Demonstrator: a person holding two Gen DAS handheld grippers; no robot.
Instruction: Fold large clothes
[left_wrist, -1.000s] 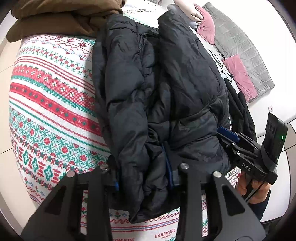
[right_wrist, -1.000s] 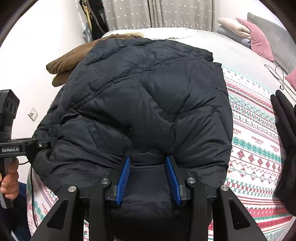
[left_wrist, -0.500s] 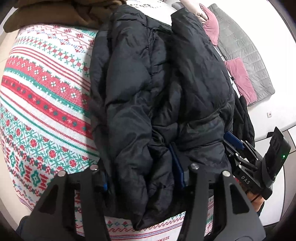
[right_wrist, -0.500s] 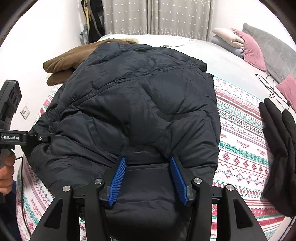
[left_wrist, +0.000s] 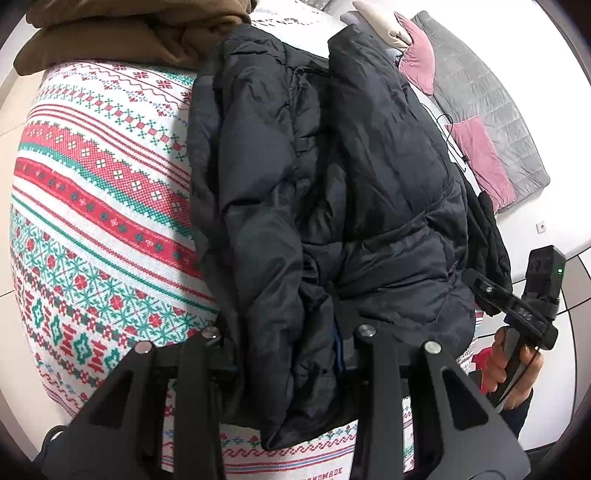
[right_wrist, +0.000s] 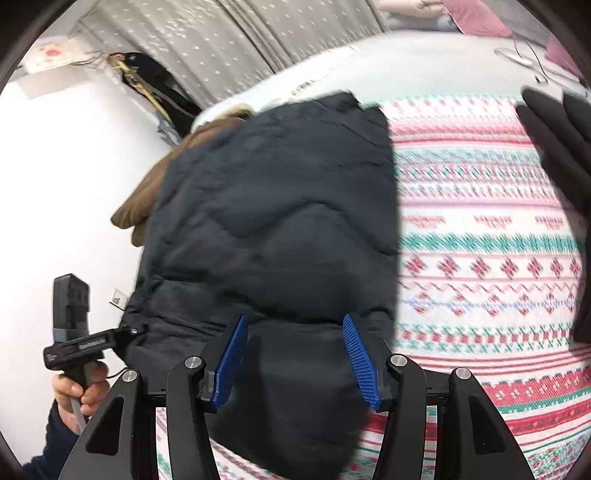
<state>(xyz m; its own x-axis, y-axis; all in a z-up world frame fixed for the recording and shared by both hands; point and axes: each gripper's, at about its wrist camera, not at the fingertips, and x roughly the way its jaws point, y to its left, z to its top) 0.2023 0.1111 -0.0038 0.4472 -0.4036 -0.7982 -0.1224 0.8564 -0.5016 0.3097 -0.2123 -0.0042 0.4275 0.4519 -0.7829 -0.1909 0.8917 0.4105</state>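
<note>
A black puffer jacket (left_wrist: 325, 206) lies folded lengthwise on a patterned red, green and white bedspread (left_wrist: 96, 192). My left gripper (left_wrist: 284, 343) holds the jacket's near hem, with bunched fabric filling the gap between its fingers. In the right wrist view the jacket (right_wrist: 280, 221) spreads ahead, and my right gripper (right_wrist: 295, 354) has its blue pads wide apart with the hem between them. The right gripper also shows in the left wrist view (left_wrist: 513, 310), at the jacket's right corner. The left gripper shows in the right wrist view (right_wrist: 92, 343), at the jacket's left corner.
A brown garment (left_wrist: 122, 33) lies at the far end of the bed, also in the right wrist view (right_wrist: 147, 199). A black garment (right_wrist: 557, 147) lies on the right. Pink and grey pillows (left_wrist: 480, 110) and a grey curtain (right_wrist: 258, 40) are beyond.
The right gripper has swung left and tilted, blurring its view. Both grippers keep the jacket's hem, and the jacket has shifted slightly on the bed.
</note>
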